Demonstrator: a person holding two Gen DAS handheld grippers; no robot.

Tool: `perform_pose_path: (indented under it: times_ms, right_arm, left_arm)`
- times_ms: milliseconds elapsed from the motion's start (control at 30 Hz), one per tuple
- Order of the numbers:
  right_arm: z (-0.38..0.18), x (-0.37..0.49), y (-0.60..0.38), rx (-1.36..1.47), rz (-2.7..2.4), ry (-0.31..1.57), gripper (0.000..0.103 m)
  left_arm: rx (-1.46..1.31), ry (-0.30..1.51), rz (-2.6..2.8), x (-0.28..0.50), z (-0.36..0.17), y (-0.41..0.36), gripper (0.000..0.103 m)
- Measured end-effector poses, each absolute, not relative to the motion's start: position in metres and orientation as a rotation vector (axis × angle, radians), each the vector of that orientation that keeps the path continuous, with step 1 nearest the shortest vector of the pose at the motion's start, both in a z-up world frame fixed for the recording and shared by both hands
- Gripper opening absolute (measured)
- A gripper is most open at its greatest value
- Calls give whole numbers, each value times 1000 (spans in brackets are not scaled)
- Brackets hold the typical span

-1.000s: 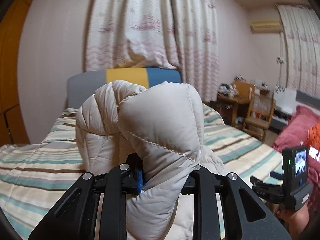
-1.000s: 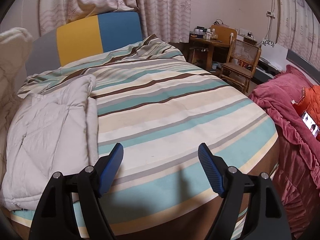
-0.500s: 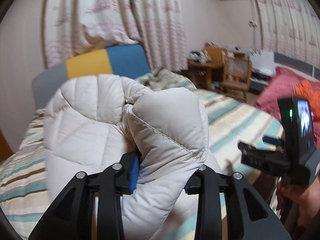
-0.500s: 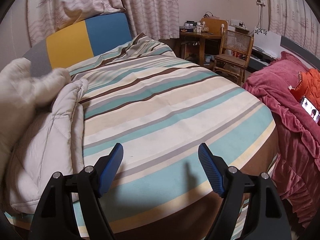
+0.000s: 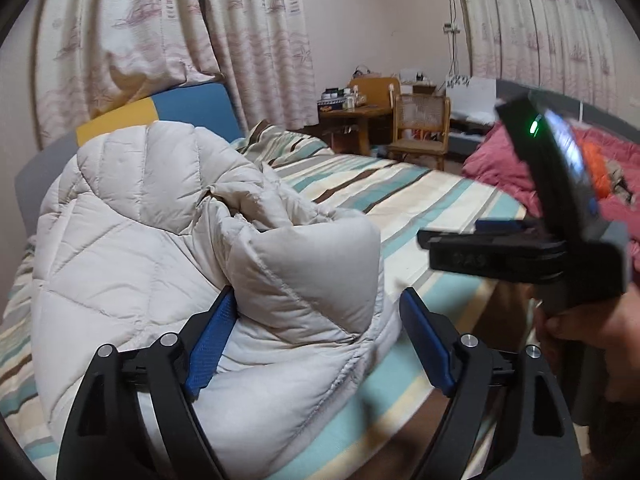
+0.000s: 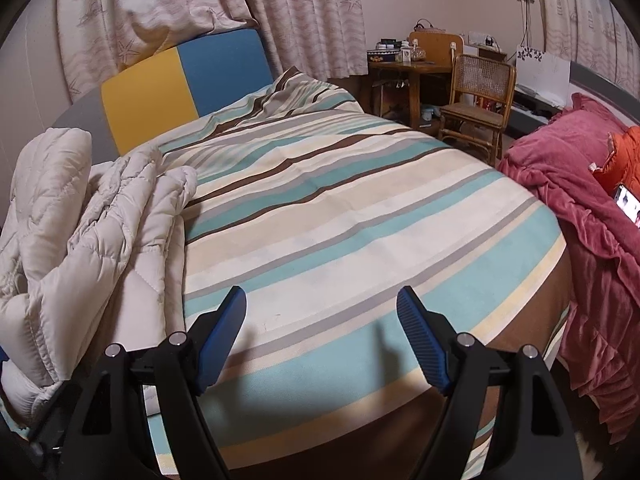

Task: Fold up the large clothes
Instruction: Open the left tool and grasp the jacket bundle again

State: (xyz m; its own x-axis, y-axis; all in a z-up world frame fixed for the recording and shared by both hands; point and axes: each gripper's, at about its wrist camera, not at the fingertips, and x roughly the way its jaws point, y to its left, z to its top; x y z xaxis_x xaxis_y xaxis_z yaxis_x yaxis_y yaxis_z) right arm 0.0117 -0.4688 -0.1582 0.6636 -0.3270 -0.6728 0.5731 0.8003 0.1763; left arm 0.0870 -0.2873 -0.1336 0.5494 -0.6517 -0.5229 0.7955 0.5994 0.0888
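Fold under way, not finished: the cream quilted puffer jacket lies bunched at the left edge of the striped bed, one padded flap doubled over — flattening and further folds remain. Left tongs are spread around that flap, gripping nothing; right tongs hover spread and empty above bare bedding.

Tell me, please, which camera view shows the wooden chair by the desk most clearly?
The right wrist view shows the wooden chair best: its cane back, seat and legs stand sharp and unobstructed beside the desk. The left wrist view catches the same chair, but softer, with its legs partly hidden behind the striped bed.
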Motion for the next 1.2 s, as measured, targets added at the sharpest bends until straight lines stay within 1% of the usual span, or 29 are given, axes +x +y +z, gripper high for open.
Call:
perform_pose_path:
  times_ms: [267, 333, 367, 400, 500, 600, 733, 833, 900, 933, 1000, 1067, 1133, 1167, 1200]
  right_arm:
    - [-155, 15, -463, 382, -509, 668, 78]
    - [-154, 16, -462, 380, -506, 664, 78]
    - [-153, 16, -462, 378, -505, 661, 78]
    - [-152, 15, -462, 376, -505, 658, 78]
    - [-148, 15, -464, 375, -507, 648, 78]
    - [-145, 18, -464, 371, -510, 648, 78]
    - [-136, 28, -467, 347, -519, 651, 78]
    - [-116, 37, -470, 368, -501, 619, 77]
    - [-99, 45, -468, 368, -477, 586, 77]
    - [-87, 51, -465, 358, -458, 565, 77]
    - [-69, 61, -460, 344, -425, 537, 77]
    - [-50, 73, -452, 330, -380, 511, 77]
    - [-35, 85, -445, 316, -334, 493, 77]
    - [-26, 94, -440, 303, -304, 484, 77]
    - [-20, 100, -436, 292, -283, 479, 77]
  left_arm:
    - [153, 534, -968, 91, -102, -262, 82]
    - [100, 526, -995, 89, -93, -247, 84]
    - [77, 512, -993, 89, -89, -239, 88]
    - [52, 494, -979, 89, -85, -230, 88]
    - [-72, 483, -873, 104, -75, -193, 88]
    - [-223, 484, -665, 136, -70, -147, 88]
    - [-353, 550, -291, 187, -77, -95, 87]
    - [-391, 586, -176, 217, -86, -79, 77]
    - [-330, 600, -154, 230, -88, -85, 69]
    - [-298, 620, -155, 237, -92, -91, 67]
    - [-304, 659, -207, 247, -99, -104, 59]
    - [-280, 682, -245, 250, -98, -123, 56]
    - [-197, 685, -274, 249, -95, -147, 56]
    - [-162, 688, -286, 251, -94, -157, 53]
    - [-133, 689, -294, 249, -93, -167, 53]
